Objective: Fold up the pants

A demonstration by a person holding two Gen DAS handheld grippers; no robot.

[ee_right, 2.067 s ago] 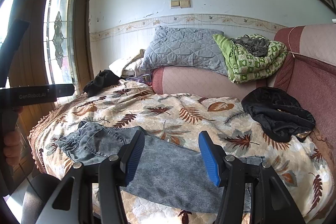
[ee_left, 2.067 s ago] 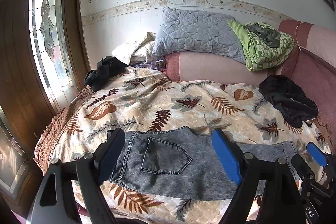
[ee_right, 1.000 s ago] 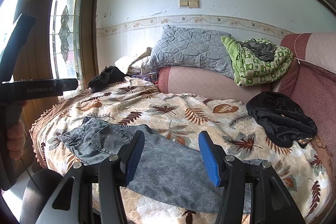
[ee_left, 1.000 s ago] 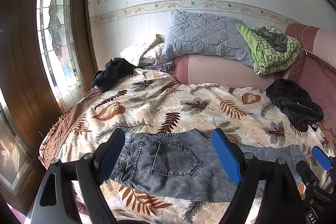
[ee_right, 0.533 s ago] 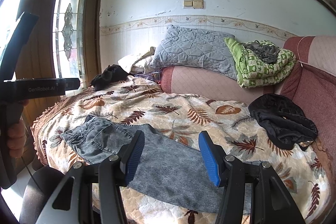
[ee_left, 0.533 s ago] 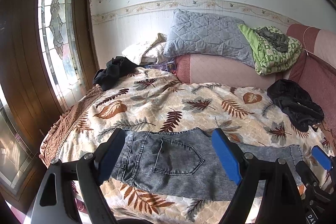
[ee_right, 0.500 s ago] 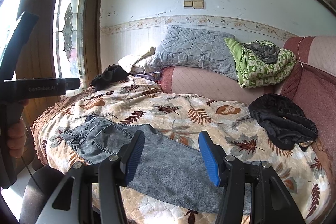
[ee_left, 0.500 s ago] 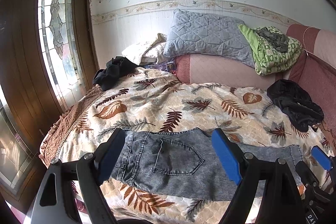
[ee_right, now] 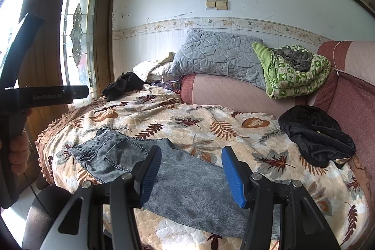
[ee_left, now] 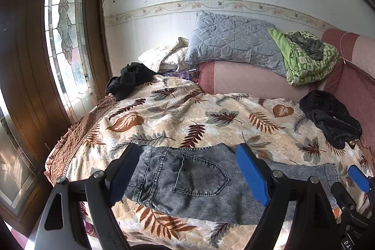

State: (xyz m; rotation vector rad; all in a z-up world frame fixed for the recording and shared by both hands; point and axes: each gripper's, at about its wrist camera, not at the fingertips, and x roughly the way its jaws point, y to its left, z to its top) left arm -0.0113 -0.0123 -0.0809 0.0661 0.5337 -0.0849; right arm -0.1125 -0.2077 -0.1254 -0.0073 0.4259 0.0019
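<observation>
Grey washed denim pants (ee_left: 194, 182) lie flat along the near edge of a bed with a leaf-print cover (ee_left: 187, 114), waist to the left, back pocket up, legs running right. They also show in the right wrist view (ee_right: 178, 175). My left gripper (ee_left: 187, 168) is open and empty, held above the waist end. My right gripper (ee_right: 191, 168) is open and empty, held above the leg part. The right gripper's blue fingertip (ee_left: 358, 177) shows at the far right of the left wrist view, near the leg hems.
A black garment (ee_left: 330, 121) lies at the bed's right side by the pink sofa back (ee_left: 253, 81). Another black garment (ee_left: 129, 81) lies at the far left corner. A grey pillow (ee_left: 234, 41) and green blanket (ee_left: 304, 57) rest behind. A glass door (ee_left: 68, 39) stands left.
Both grippers drifted slightly back and left over about two seconds, so the bed sits a little more to the right in view. The pants have not moved. Both grippers stayed open.
</observation>
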